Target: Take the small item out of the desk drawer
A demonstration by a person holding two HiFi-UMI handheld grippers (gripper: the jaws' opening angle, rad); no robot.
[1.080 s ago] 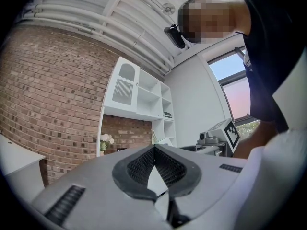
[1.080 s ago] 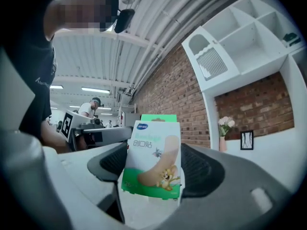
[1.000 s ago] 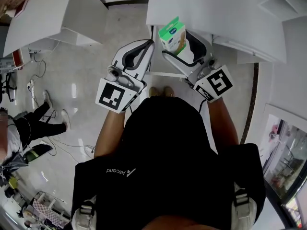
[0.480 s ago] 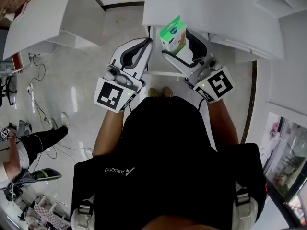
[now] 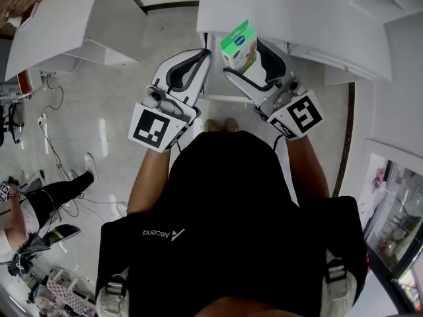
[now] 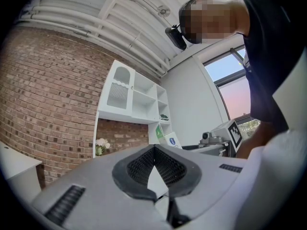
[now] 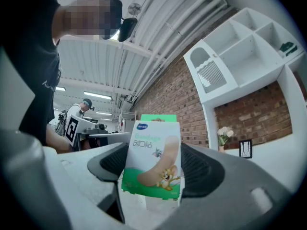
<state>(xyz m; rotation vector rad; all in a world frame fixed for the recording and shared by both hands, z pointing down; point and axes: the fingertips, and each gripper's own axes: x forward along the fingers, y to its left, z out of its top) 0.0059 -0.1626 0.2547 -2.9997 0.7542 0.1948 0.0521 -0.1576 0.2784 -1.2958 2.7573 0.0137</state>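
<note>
My right claw view shows what the head view cannot. My right claw is clenched on the bandage box, which stands upright with its cartoon front toward the camera and 1 pad on each side edge. The head view gives only the box's green top, held up at the front edge of the white desk. My left claw view shows my left claw clenched on nothing, tips touching. A white shelf unit hangs on a brick wall. 1 upper cubby holds a small dark thing, too small to name. Flowers and a small frame stand below the shelf unit.
</note>
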